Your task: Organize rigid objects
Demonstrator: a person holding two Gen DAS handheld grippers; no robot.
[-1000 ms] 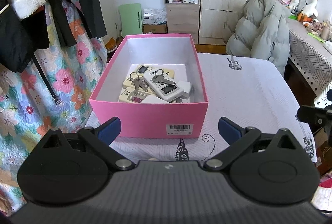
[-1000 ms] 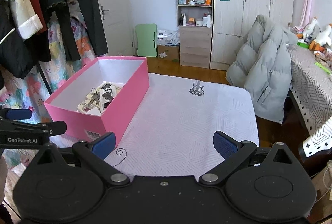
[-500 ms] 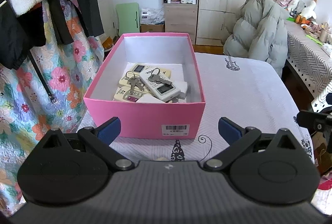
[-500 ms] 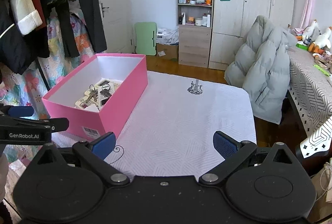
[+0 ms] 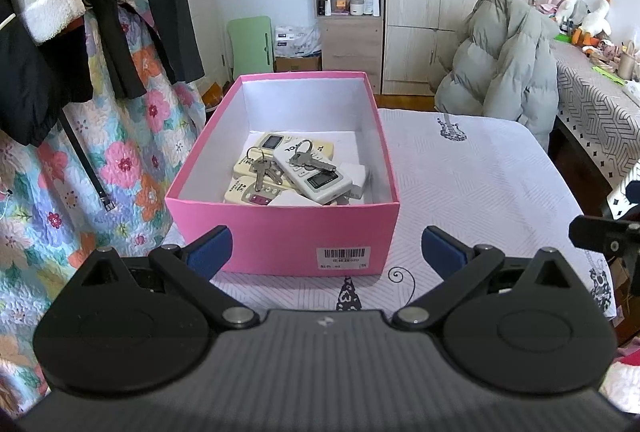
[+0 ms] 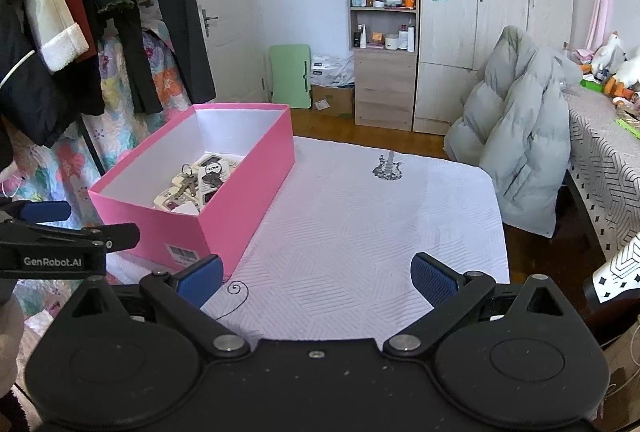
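A pink box (image 5: 280, 232) stands on the white-clothed table (image 5: 472, 183). Inside lie several cream remote controls (image 5: 316, 177), two bunches of keys (image 5: 260, 165) and a white charger (image 5: 356, 173). The box also shows in the right wrist view (image 6: 256, 167) at the left. My left gripper (image 5: 326, 252) is open and empty, held just in front of the box's near wall. My right gripper (image 6: 316, 278) is open and empty over the bare cloth, to the right of the box.
Hanging clothes and a floral quilt (image 5: 80, 159) stand left of the table. A grey puffer jacket (image 6: 520, 135) hangs on a chair at the far right. A shelf unit and wardrobe (image 6: 384, 31) stand at the back. Another patterned table (image 6: 604, 151) is at the right.
Both grippers have drawn back and risen slightly, so the box sits a little farther off and more of its inside shows. Nothing was picked up or let go.
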